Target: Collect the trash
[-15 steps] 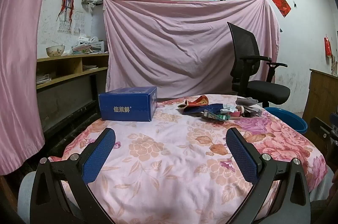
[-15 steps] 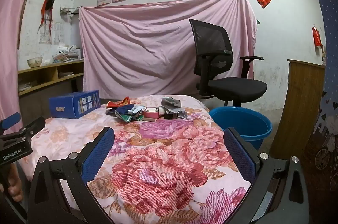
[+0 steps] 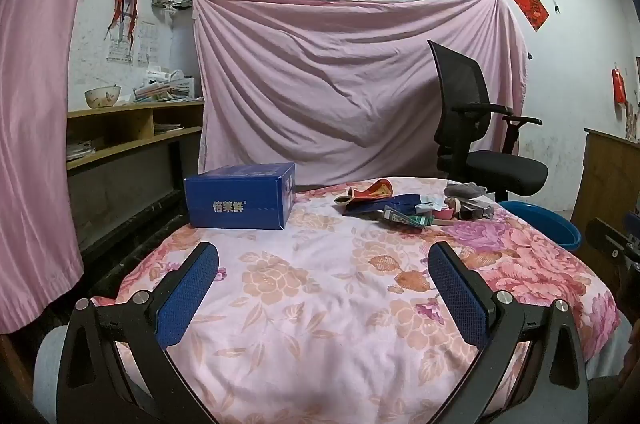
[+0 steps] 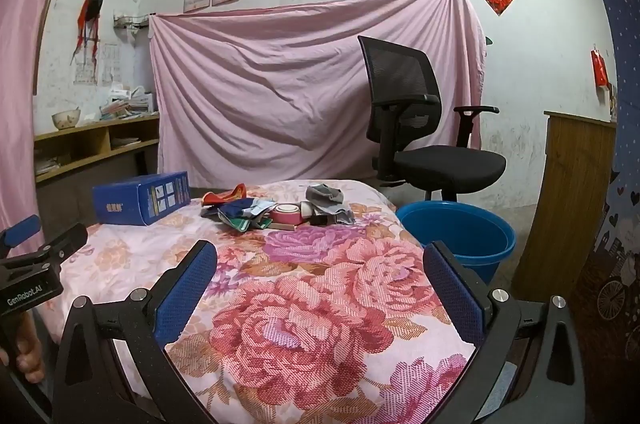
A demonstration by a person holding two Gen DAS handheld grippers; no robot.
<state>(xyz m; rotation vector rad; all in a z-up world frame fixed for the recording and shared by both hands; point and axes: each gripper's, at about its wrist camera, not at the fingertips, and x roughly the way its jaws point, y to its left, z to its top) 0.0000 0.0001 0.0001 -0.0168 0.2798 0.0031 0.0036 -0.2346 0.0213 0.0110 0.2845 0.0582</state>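
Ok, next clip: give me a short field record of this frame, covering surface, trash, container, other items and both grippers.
surface: table under a floral cloth
trash: loose pile of wrappers and scraps at the far end of the table, untouched
container: blue bucket on the floor beside the table's right edge, next to the pile
other items: blue box on the table left of the pile; black office chair behind
left gripper: open, empty, above the near cloth
right gripper: open, empty, short of the pile
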